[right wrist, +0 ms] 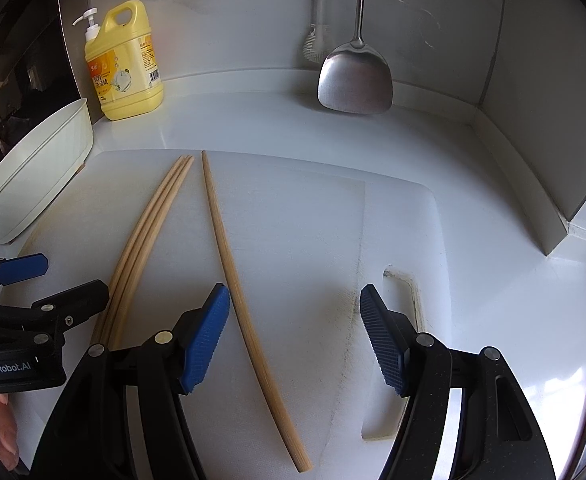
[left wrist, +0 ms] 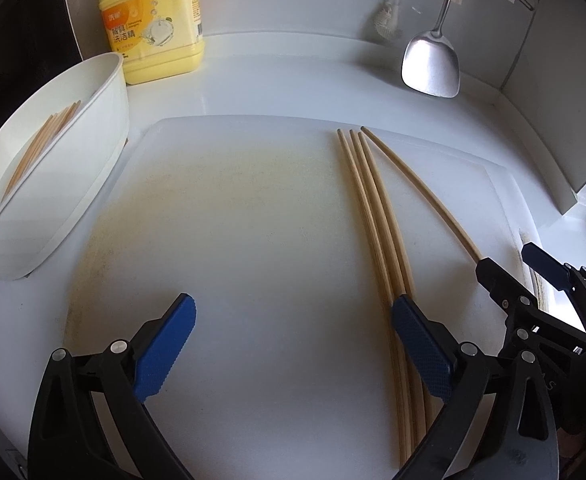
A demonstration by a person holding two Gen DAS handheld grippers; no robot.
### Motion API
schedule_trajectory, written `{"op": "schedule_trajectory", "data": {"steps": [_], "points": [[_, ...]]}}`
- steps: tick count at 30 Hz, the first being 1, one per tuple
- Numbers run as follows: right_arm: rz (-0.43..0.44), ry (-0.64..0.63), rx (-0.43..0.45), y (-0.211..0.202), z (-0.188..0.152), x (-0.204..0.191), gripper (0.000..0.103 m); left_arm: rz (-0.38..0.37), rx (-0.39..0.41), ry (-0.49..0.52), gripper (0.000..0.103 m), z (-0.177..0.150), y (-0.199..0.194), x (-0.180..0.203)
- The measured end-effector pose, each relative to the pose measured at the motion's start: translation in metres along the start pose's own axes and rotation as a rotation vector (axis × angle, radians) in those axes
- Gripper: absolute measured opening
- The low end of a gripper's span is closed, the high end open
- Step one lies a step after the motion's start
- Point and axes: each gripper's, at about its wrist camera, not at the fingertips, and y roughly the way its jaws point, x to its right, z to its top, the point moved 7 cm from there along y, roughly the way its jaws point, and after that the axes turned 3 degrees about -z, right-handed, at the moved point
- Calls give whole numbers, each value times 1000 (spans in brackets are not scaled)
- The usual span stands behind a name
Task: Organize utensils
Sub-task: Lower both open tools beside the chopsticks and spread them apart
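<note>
Three wooden chopsticks [left wrist: 377, 220] lie side by side on the white cutting board [left wrist: 253, 208]. A fourth chopstick [left wrist: 425, 196] lies apart to their right. My left gripper [left wrist: 293, 312] is open over bare board, and its right finger [left wrist: 417, 340] hangs over the bundle. In the right wrist view, my right gripper [right wrist: 293, 300] is open. The single chopstick [right wrist: 245, 320] lies between its fingers, close to the left pad [right wrist: 209, 332], with no pad pressing on it. The bundle of three chopsticks [right wrist: 145, 240] lies to the left, beside the left gripper [right wrist: 65, 280]. A white container [left wrist: 53, 168] holds several more chopsticks [left wrist: 41, 144].
A yellow dish-soap bottle [right wrist: 125, 68] stands at the back left. A metal spatula [right wrist: 355, 80] and a brush [right wrist: 313, 48] hang on the back wall. The white container [right wrist: 41, 176] stands off the board's left edge. A wall corner [right wrist: 553, 200] closes the right side.
</note>
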Motion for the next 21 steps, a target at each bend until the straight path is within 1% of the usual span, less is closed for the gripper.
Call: {"op": "schedule_trajectory", "data": {"steps": [4, 6, 9, 13, 21], "points": [[-1, 0, 1, 0, 0, 0, 65, 12, 0, -25, 98, 0, 0, -7], [-1, 1, 1, 0, 0, -1, 65, 34, -2, -31, 97, 1, 0, -10], [0, 0, 0, 0, 1, 0, 65, 20, -1, -37, 97, 2, -1, -10], [-1, 1, 0, 0, 1, -2, 65, 9, 12, -21, 97, 3, -4, -3], [0, 1, 0, 0, 1, -1, 65, 16, -5, 8, 98, 0, 3, 6]]}}
